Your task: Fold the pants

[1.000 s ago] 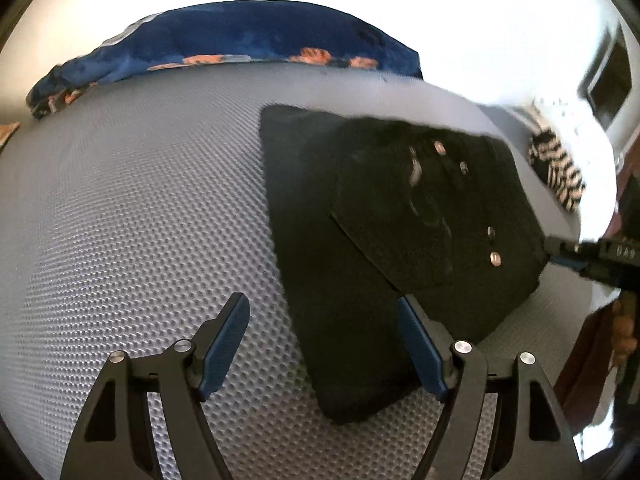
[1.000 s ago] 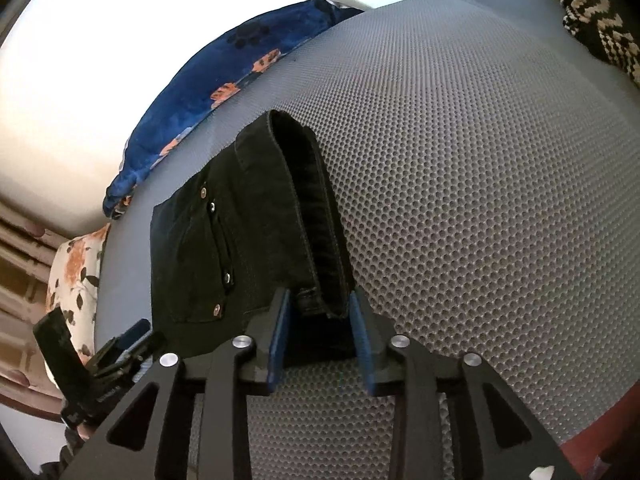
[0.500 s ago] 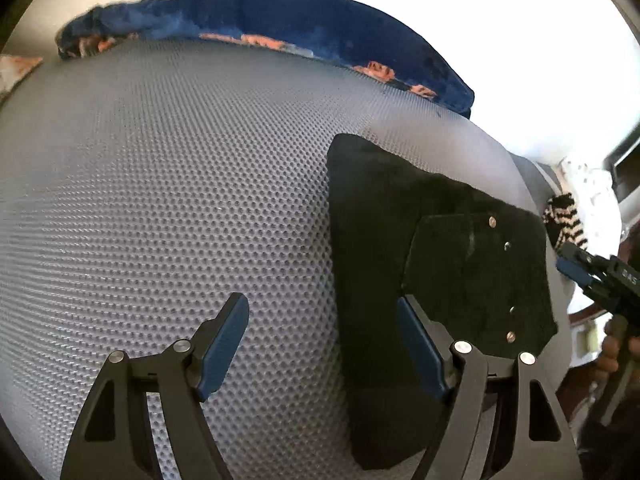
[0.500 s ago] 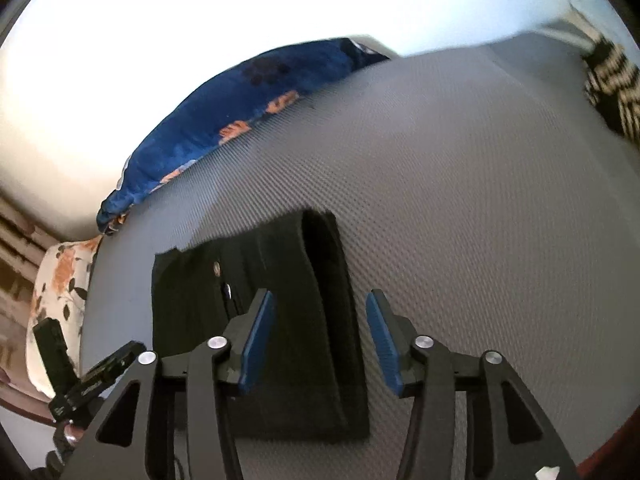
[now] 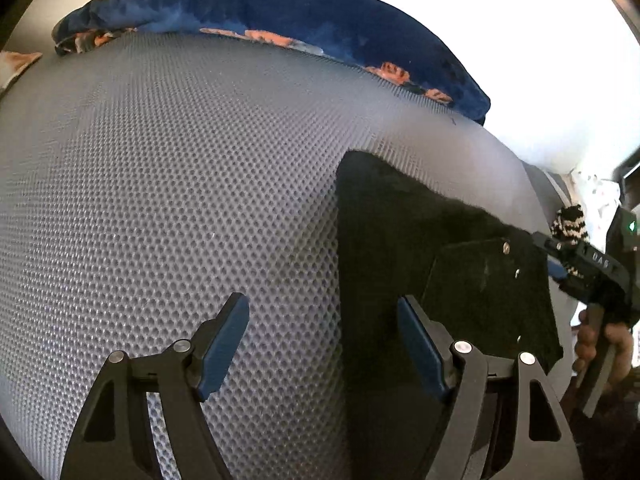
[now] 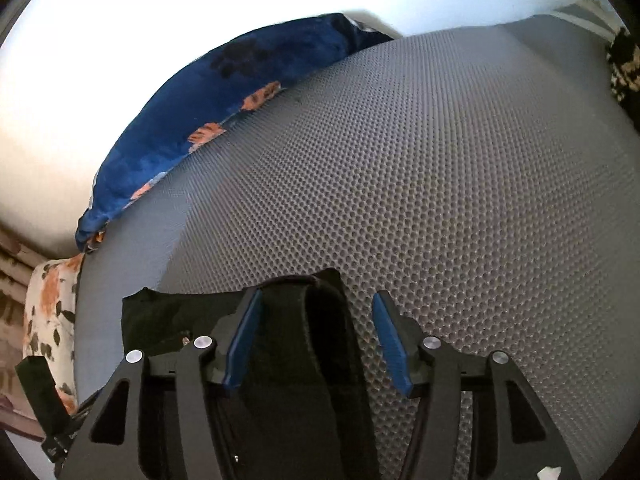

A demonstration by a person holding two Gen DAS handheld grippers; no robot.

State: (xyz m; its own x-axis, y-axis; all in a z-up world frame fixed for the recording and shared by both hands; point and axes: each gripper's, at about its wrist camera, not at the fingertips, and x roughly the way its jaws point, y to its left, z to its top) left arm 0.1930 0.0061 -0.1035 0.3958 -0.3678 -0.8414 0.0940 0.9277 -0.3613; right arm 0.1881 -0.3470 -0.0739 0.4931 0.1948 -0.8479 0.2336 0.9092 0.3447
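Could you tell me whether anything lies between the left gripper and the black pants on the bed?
Nothing visible does. The left gripper hangs open over bare grey mesh bedding, with the folded black pants directly beside it.

Matt black cloth pants [image 5: 400, 248] lie on rough grey honeycomb mesh [image 5: 180, 184]

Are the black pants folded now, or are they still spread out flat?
Folded. The black pants lie as a compact rectangle on the grey mat, and a doubled fold edge shows in the right wrist view.
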